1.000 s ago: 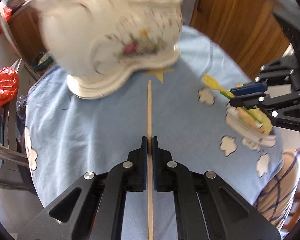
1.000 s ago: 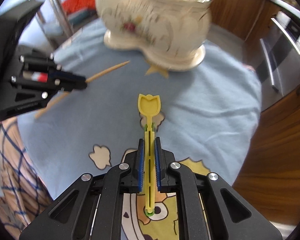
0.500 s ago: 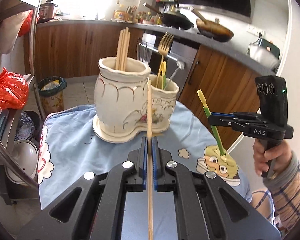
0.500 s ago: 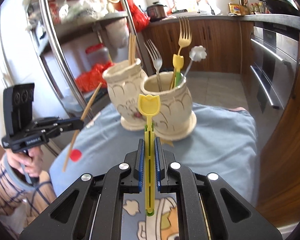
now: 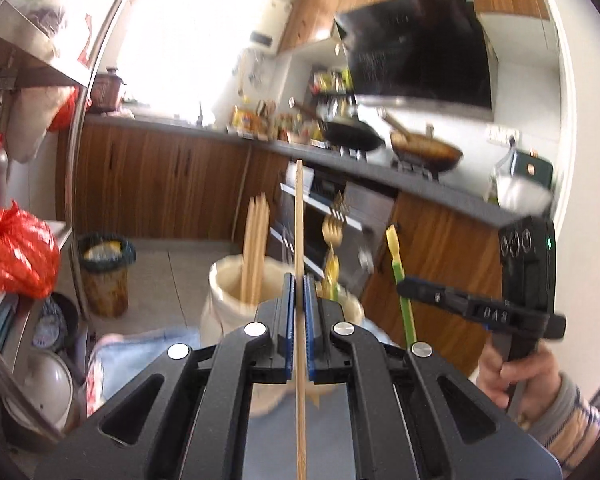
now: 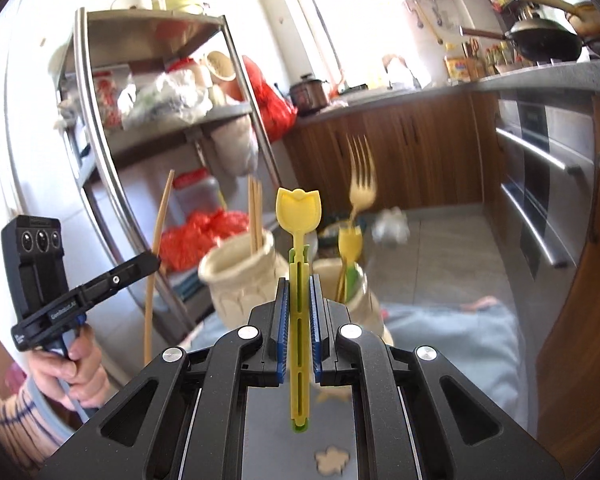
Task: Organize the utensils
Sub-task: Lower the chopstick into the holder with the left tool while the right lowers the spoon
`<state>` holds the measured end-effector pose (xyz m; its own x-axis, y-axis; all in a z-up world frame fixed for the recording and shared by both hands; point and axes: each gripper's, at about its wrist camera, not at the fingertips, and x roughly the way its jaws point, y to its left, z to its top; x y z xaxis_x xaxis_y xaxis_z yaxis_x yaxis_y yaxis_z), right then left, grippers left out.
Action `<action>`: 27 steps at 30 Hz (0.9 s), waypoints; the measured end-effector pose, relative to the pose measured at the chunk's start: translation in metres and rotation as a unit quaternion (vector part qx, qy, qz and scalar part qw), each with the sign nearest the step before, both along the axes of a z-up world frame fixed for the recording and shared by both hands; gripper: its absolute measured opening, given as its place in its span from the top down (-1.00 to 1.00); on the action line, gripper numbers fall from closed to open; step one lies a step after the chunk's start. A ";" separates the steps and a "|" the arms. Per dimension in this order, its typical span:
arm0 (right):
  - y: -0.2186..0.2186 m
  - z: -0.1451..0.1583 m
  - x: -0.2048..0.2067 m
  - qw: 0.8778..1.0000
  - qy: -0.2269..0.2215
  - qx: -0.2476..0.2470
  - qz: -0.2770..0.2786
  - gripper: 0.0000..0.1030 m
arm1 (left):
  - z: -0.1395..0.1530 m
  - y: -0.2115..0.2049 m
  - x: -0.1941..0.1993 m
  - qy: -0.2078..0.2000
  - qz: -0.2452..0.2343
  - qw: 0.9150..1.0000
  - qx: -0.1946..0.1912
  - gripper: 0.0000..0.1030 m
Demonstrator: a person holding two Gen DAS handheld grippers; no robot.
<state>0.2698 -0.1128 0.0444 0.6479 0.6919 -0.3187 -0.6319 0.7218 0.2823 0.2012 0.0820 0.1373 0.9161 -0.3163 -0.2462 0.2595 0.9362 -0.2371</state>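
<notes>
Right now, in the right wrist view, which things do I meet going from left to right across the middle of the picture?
Left gripper with its single chopstick → bundle of chopsticks in the cream holder → yellow tulip utensil in the right gripper → gold fork → oven.

A metal shelf rack [image 6: 148,80] carries bags and jars, with red bags [image 6: 272,100] hanging by it. A bin [image 5: 104,276] stands on the tiled floor. On the grey counter [image 5: 380,172] sit 2 woks [image 5: 352,136], under a black hood [image 5: 416,48]. Wooden cabinets [image 5: 160,188] flank a steel oven [image 6: 540,184].
</notes>
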 end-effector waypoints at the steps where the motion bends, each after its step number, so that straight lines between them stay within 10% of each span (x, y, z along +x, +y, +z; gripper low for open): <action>1: 0.003 0.002 0.004 1.000 -0.007 0.005 -0.002 0.79 | 0.003 0.001 0.005 -0.010 0.002 1.000 -0.008 0.92; 18: 0.024 0.009 0.046 0.998 -0.034 0.041 -0.017 0.79 | 0.035 0.023 0.051 -0.099 0.034 0.992 -0.075 0.92; 27: 0.039 -0.001 0.054 0.997 -0.050 0.019 -0.048 0.79 | 0.023 0.015 0.075 -0.126 0.085 0.987 -0.048 0.92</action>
<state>0.3236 -0.0742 0.0439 0.7384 0.6358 -0.2248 -0.5872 0.7701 0.2493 0.2758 0.0969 0.1608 0.9863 -0.1636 0.0194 0.1626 0.9479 -0.2741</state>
